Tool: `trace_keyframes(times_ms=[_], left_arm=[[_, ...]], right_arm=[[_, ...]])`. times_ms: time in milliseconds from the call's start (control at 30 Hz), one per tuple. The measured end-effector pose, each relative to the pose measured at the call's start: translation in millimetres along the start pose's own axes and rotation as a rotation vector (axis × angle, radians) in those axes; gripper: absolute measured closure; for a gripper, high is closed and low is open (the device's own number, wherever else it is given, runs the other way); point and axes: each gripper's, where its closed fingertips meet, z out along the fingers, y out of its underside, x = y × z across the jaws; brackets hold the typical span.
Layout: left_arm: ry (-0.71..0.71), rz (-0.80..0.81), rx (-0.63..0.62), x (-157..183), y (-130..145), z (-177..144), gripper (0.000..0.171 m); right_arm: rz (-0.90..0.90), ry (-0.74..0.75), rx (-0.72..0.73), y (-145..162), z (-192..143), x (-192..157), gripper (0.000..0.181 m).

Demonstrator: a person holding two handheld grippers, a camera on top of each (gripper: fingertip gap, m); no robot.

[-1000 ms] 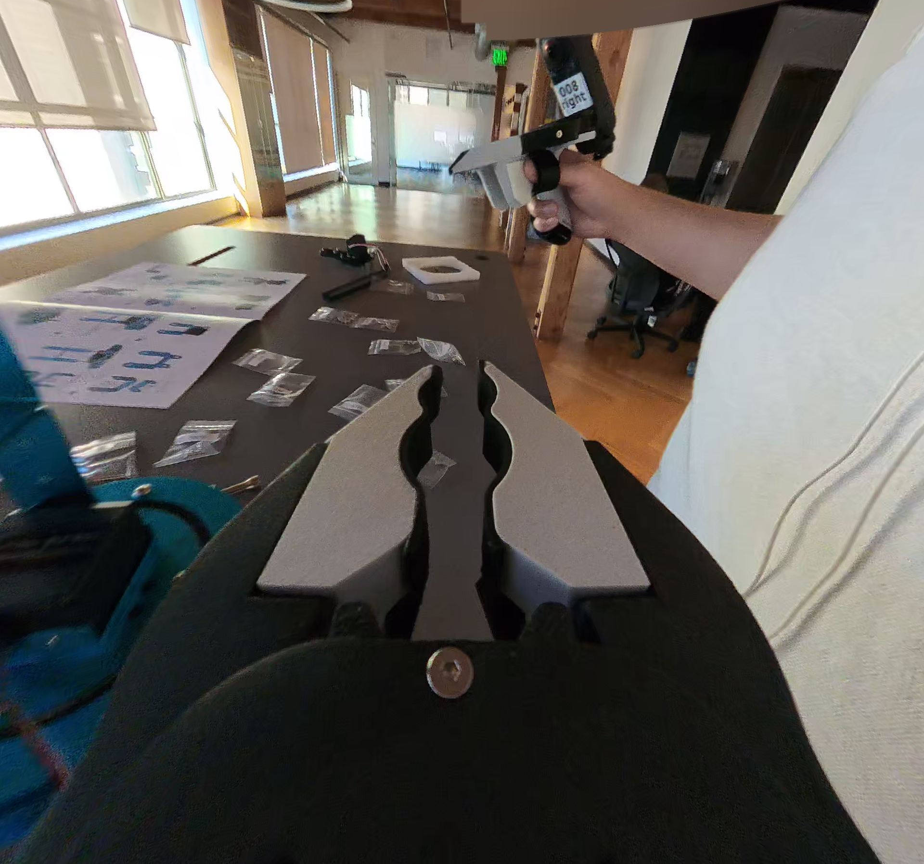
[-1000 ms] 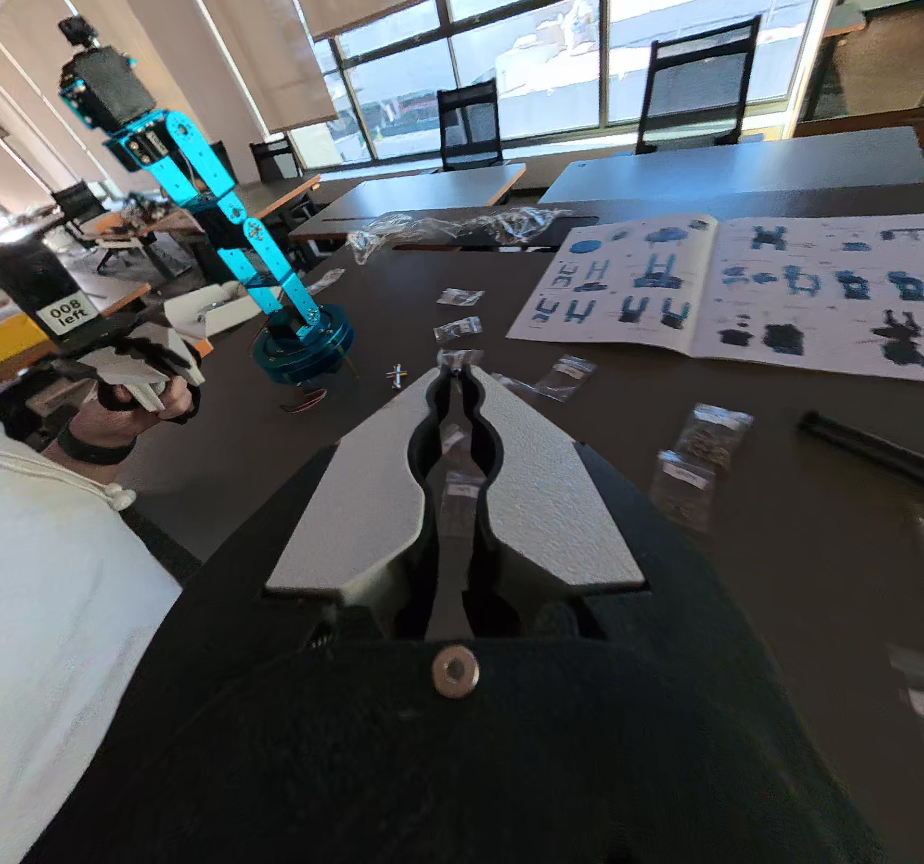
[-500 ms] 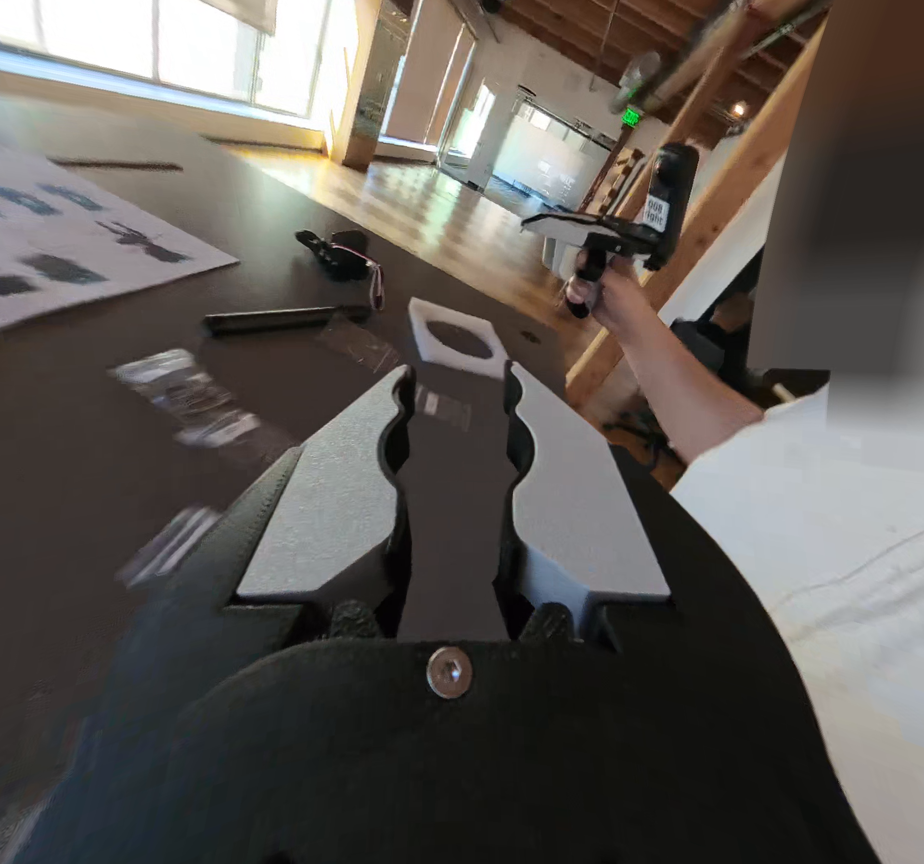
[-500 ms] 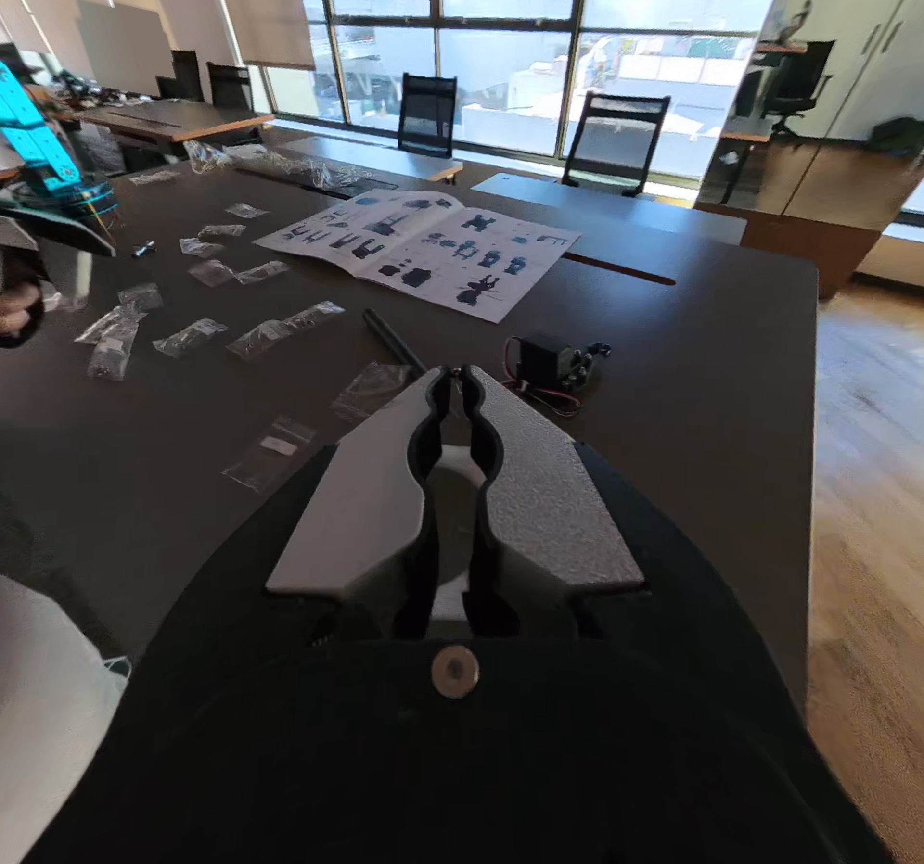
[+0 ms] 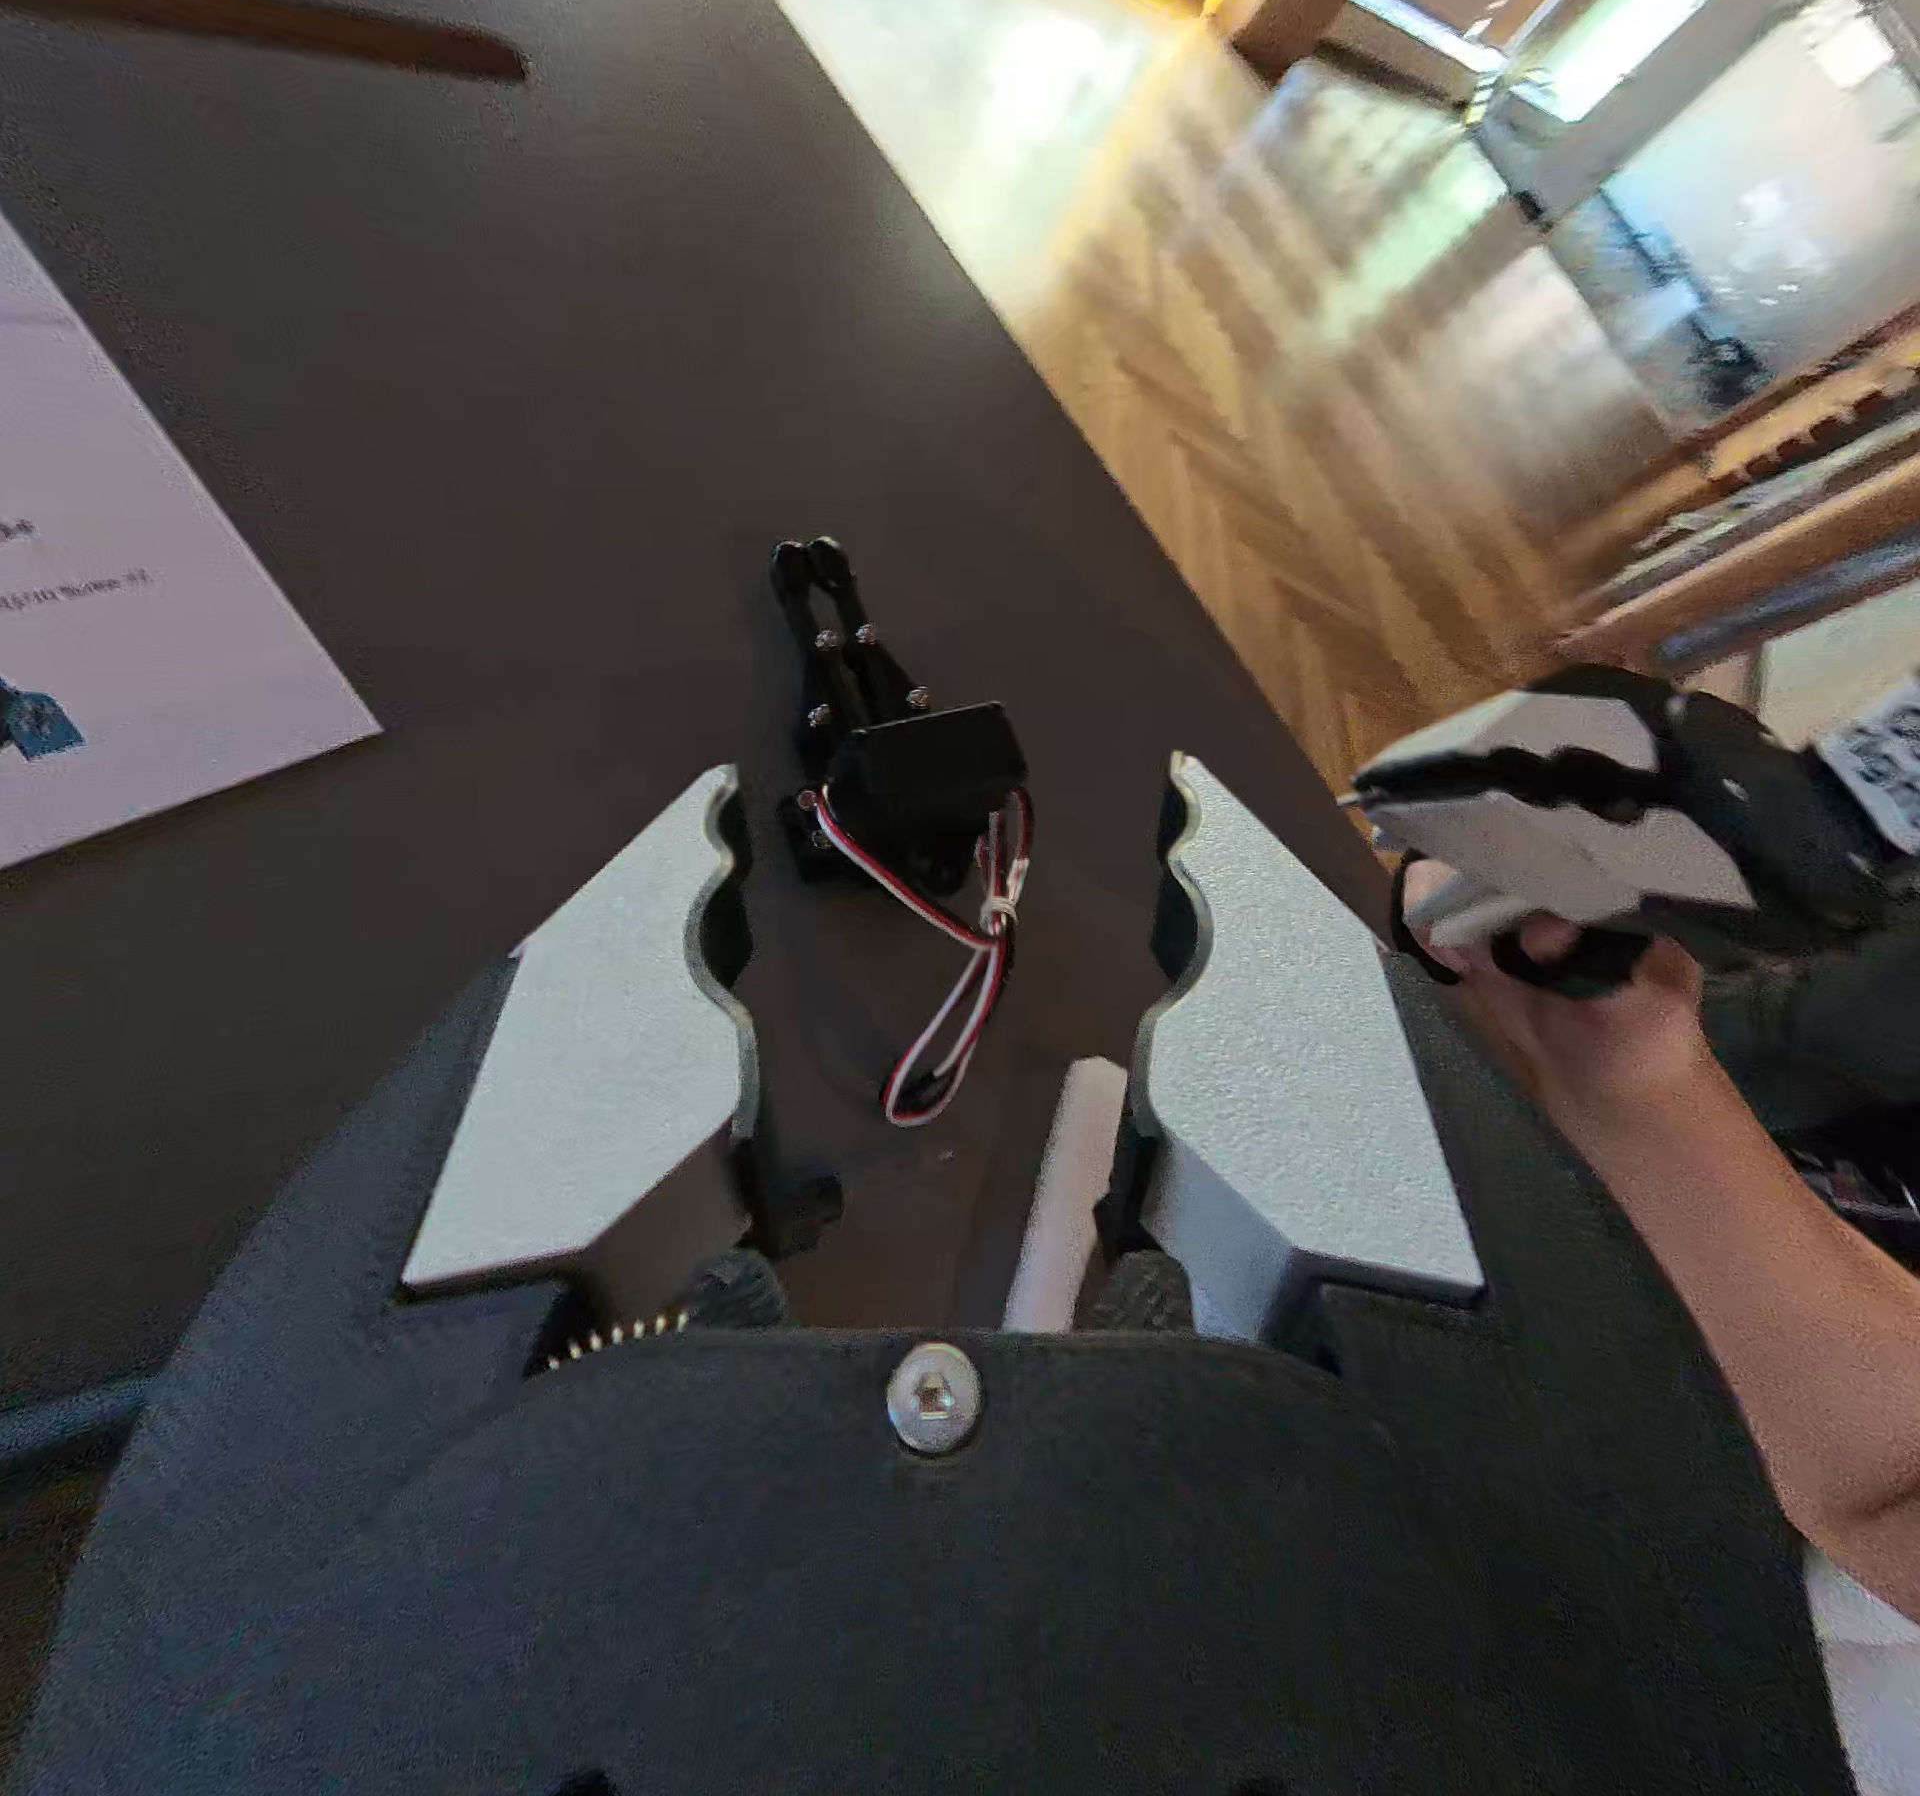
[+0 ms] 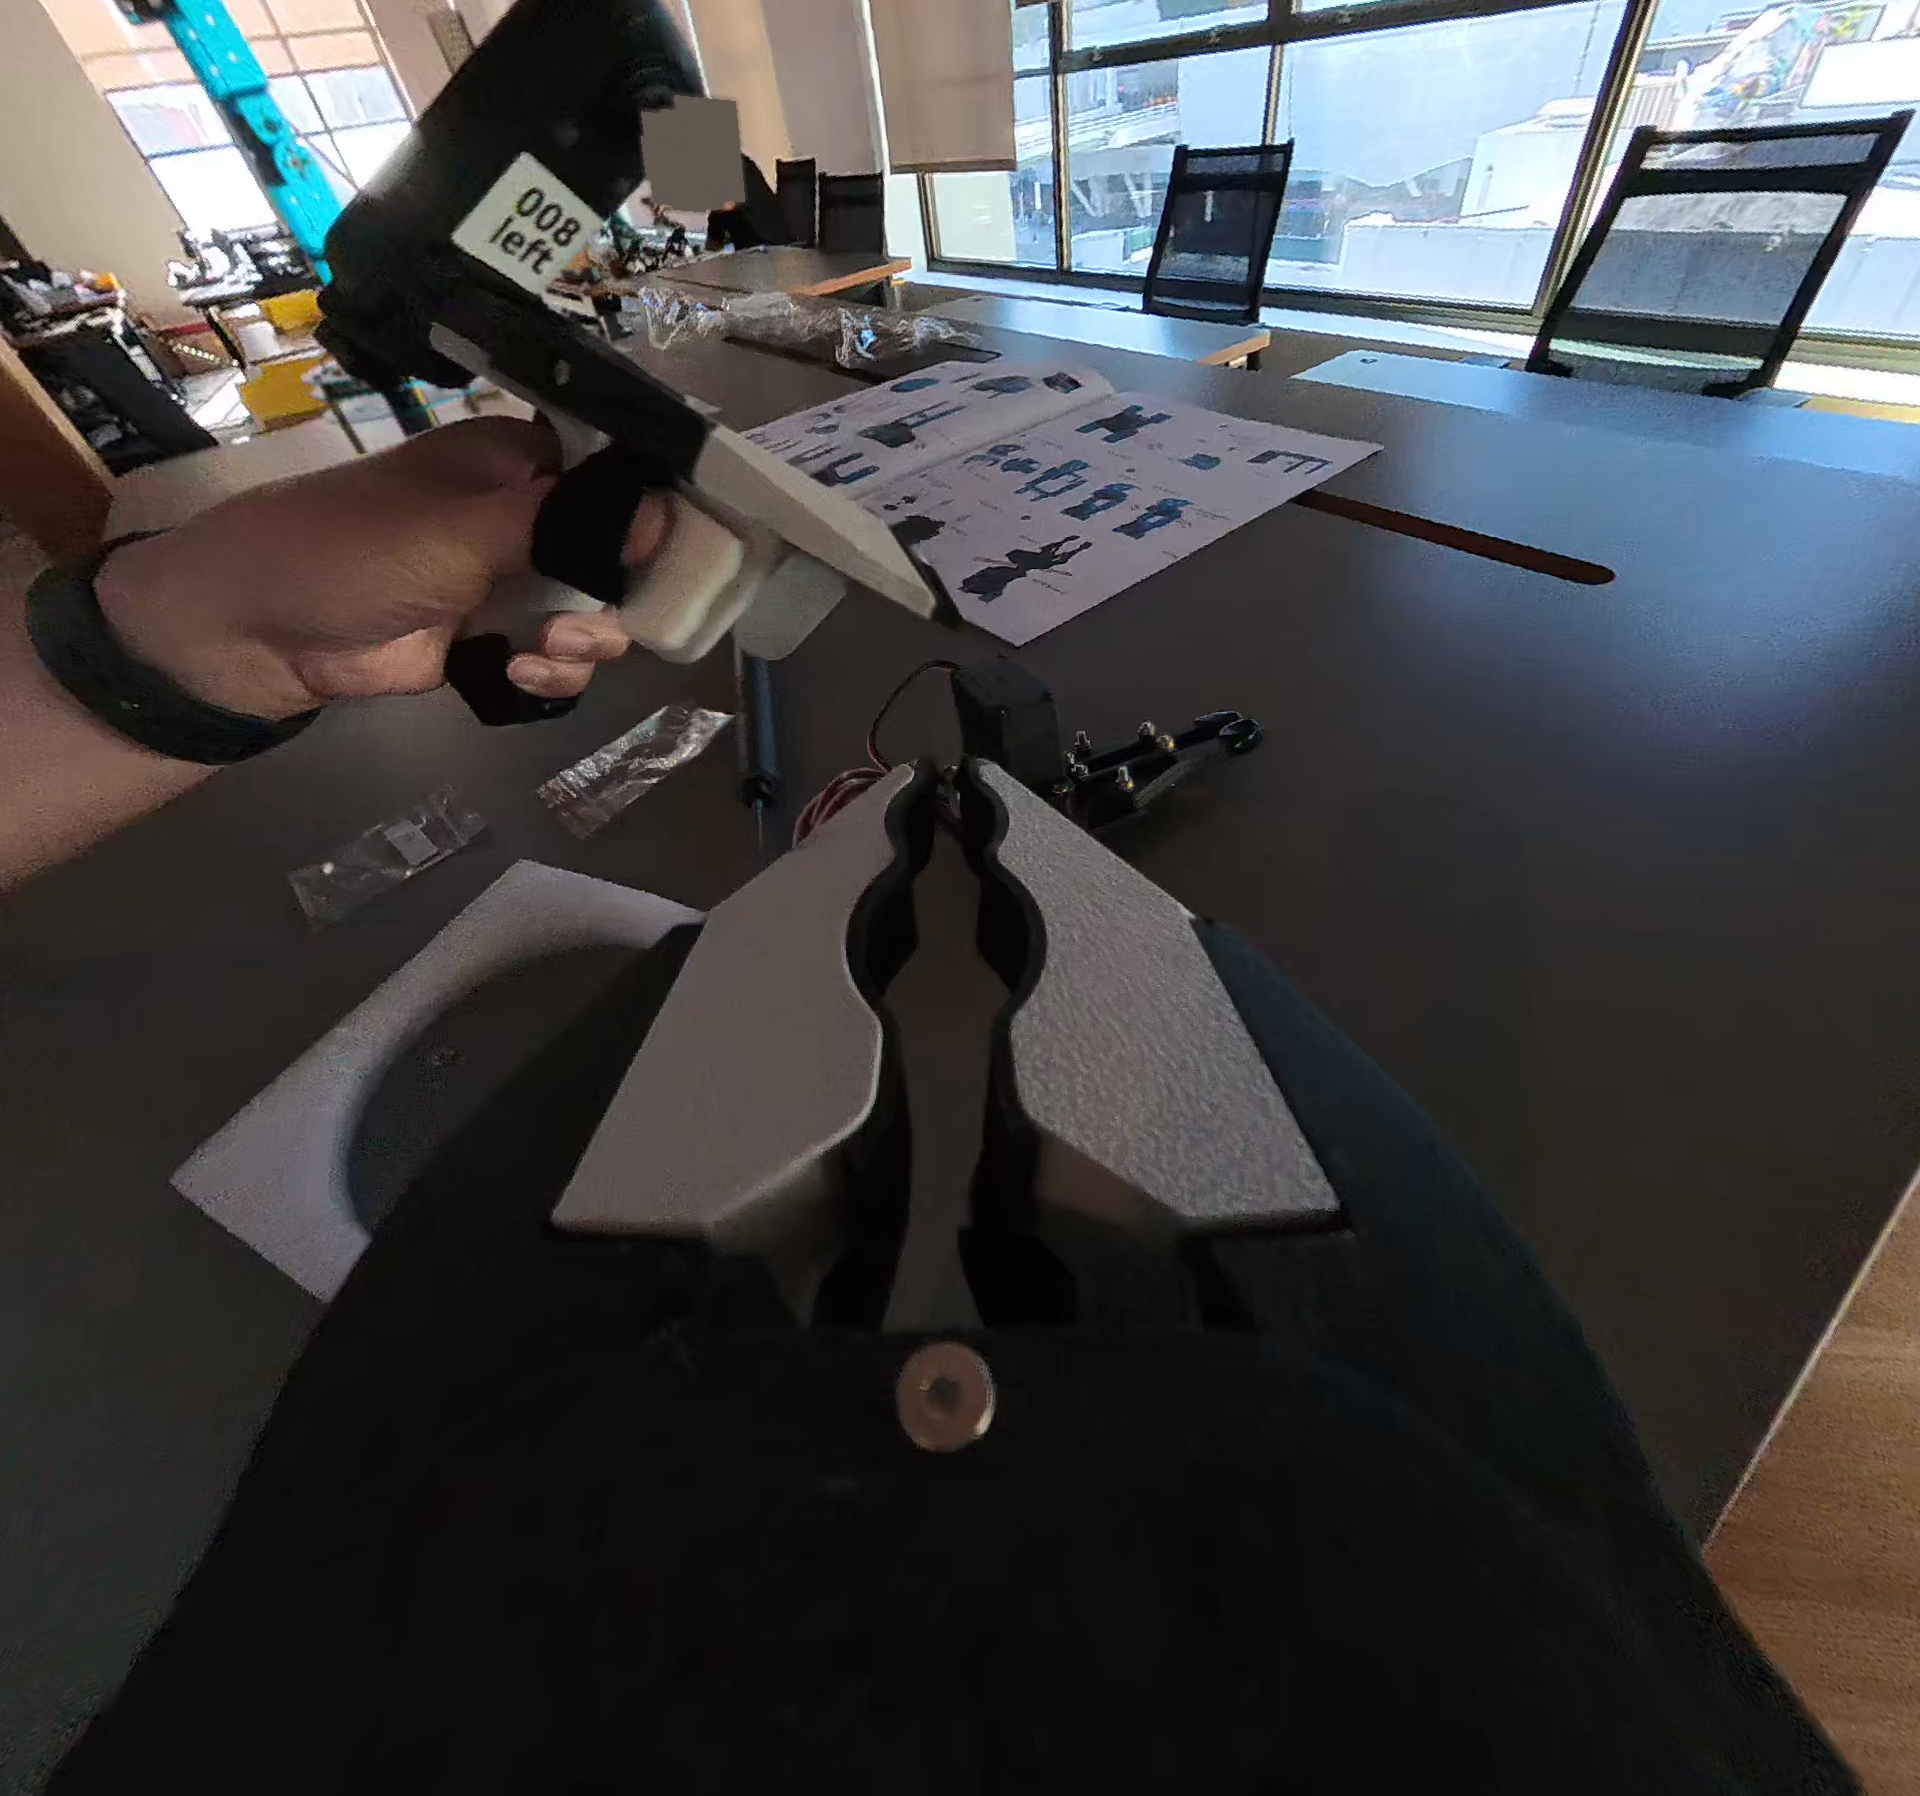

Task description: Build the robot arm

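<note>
A black servo claw [image 5: 904,790] with a red, white and black wire [image 5: 966,967] lies on the dark table [image 5: 416,292]. My left gripper [image 5: 951,780] is open wide and hangs just above it, with the servo body between the fingertips. It holds nothing. My right gripper [image 6: 943,778] is shut and empty, its tips just short of the same servo claw [image 6: 1013,718]. The right gripper also shows in the left wrist view [image 5: 1361,801], held by a hand. The left gripper shows in the right wrist view [image 6: 930,603], tilted down over the table.
A white foam square [image 6: 312,1123] with a round hole lies under my right gripper. A dark screwdriver [image 6: 758,718] and small plastic bags [image 6: 634,770] lie to the left. An open booklet [image 6: 1039,468] lies behind. The table edge [image 6: 1766,1383] runs along the right.
My left gripper has swung down over the servo claw and opened wide. My right gripper has turned left and closed in on the same claw, still shut.
</note>
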Motion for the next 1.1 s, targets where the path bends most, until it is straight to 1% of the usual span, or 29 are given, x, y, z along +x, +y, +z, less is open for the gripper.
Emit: trace_keyframes(times_ms=[100, 200, 267, 333, 433, 533, 600, 667, 700, 767, 867, 933, 1000, 1033, 1067, 1100], left_arm=[[-0.113, 0.033, -0.045, -9.7, 3.5, 19.6, 0.084], [-0.165, 0.081, -0.123, -9.3, 12.6, 34.0, 0.086], [-0.219, 0.133, -0.191, -15.8, 21.2, 39.4, 0.093], [-0.173, 0.156, -0.228, -10.4, 25.6, 42.2, 0.117], [-0.117, 0.159, -0.27, -10.3, 27.3, 37.7, 0.118], [0.005, 0.118, -0.282, -8.0, 24.9, 30.9, 0.118], [0.053, 0.191, -0.309, -6.8, 27.4, 26.5, 0.119], [0.043, 0.328, -0.349, -9.7, 33.7, 23.5, 0.119], [0.035, 0.369, -0.369, -11.1, 36.0, 22.7, 0.119], [0.047, 0.41, -0.396, -11.4, 37.8, 22.1, 0.119], [0.093, 0.408, -0.463, -9.4, 38.5, 15.8, 0.119], [0.156, 0.425, -0.44, -3.4, 22.4, 6.0, 0.123], [0.24, 0.501, -0.421, 5.8, 2.5, -7.6, 0.125], [0.261, 0.577, -0.433, 8.3, -4.2, -13.2, 0.123], [0.26, 0.664, -0.474, 7.5, -6.4, -16.7, 0.124], [0.251, 0.752, -0.542, 4.4, -4.1, -18.2, 0.127]], right_arm=[[-0.026, -0.018, 0.027, -2.1, 5.3, 1.7, 0.178], [-0.033, -0.022, 0.063, -6.4, 7.5, 2.6, 0.178], [-0.013, -0.039, 0.078, -6.0, 7.8, 0.9, 0.178], [-0.016, -0.041, 0.065, -1.5, 8.4, 0.4, 0.178], [-0.013, -0.038, 0.04, 4.6, 8.6, 0.4, 0.177], [-0.014, -0.044, 0.049, 4.7, 6.9, -1.2, 0.178], [-0.005, -0.058, 0.046, 5.5, 7.3, -2.9, 0.178], [0.005, -0.07, 0.044, 5.7, 7.4, -4.3, 0.178], [0.005, -0.074, 0.048, 5.1, 6.8, -5.0, 0.178], [0.007, -0.077, 0.058, 3.4, 5.1, -5.9, 0.178], [0.011, -0.082, 0.059, 3.4, 4.7, -6.1, 0.178], [0.012, -0.083, 0.061, 3.1, 4.4, -6.3, 0.178], [0.015, -0.088, 0.072, 1.0, 3.6, -7.2, 0.178], [0.013, -0.086, 0.072, 0.9, 3.5, -7.1, 0.178], [0.009, -0.083, 0.068, 1.6, 3.7, -7.1, 0.178], [0.005, -0.082, 0.064, 2.4, 4.3, -7.4, 0.178]])
